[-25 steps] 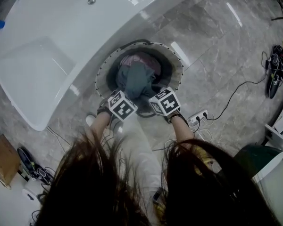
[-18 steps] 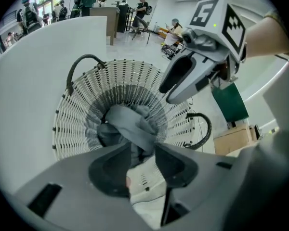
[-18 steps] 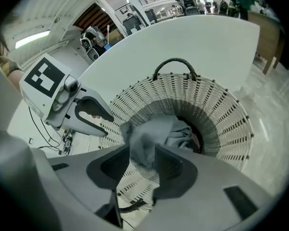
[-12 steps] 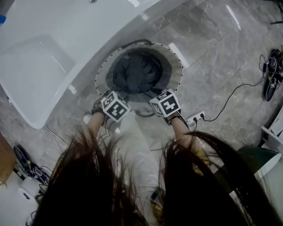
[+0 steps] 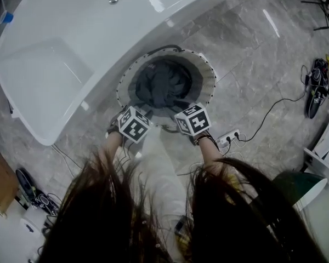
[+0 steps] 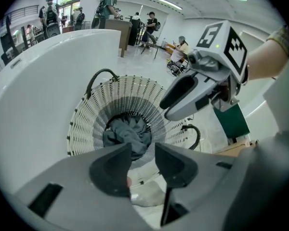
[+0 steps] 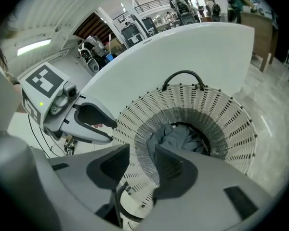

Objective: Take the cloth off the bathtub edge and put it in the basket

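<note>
The dark grey cloth (image 5: 163,84) lies bunched at the bottom of the round white wicker basket (image 5: 205,70), which stands on the floor against the white bathtub (image 5: 71,37). My left gripper (image 5: 132,120) and right gripper (image 5: 191,118) hover side by side over the basket's near rim. In the left gripper view the cloth (image 6: 127,131) shows beyond my left gripper (image 6: 143,150), whose jaws stand apart with nothing between them. In the right gripper view my right gripper (image 7: 142,153) is open and empty too, with the cloth (image 7: 178,136) down in the basket (image 7: 216,109).
A power strip (image 5: 230,137) with cables lies on the grey marble floor to the right of the person's legs. Dark gear (image 5: 318,81) sits at the far right, a green bin (image 5: 296,185) at lower right, a cardboard box (image 5: 3,182) at lower left.
A second ago the cloth hung between the grippers over the basket. It has since dropped into the basket, and both grippers have drawn back a little toward the near rim.
</note>
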Action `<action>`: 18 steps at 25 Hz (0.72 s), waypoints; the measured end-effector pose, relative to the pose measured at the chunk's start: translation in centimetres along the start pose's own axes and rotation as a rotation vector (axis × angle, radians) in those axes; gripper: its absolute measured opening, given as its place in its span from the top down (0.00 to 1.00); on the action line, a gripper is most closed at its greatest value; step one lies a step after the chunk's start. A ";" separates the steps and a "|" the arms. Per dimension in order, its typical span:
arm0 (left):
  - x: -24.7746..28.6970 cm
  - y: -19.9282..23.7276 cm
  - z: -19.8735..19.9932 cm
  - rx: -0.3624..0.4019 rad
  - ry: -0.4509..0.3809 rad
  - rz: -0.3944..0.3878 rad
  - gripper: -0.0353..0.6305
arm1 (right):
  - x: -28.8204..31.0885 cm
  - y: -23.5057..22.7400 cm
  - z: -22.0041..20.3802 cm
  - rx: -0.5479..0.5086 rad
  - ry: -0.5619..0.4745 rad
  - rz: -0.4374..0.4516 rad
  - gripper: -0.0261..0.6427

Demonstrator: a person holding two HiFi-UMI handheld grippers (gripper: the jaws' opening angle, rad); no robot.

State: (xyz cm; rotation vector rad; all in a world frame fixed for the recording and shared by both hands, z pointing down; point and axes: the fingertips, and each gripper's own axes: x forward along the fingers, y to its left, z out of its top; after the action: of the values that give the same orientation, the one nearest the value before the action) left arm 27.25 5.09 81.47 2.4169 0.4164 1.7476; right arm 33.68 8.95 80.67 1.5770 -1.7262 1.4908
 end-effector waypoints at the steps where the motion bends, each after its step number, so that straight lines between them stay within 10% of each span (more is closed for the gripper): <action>1: -0.5 0.0 0.3 -0.006 -0.014 0.000 0.72 | -0.2 0.3 0.5 0.008 -0.014 -0.001 0.71; 18: -22.3 -0.7 9.5 -0.011 -0.404 0.051 0.75 | -14.6 12.8 15.4 0.003 -0.424 -0.051 0.74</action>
State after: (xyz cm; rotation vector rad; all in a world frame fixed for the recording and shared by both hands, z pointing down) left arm 29.62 -0.28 57.95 2.7011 0.2941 1.2221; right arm 32.60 0.63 57.34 2.0346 -1.8787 1.1937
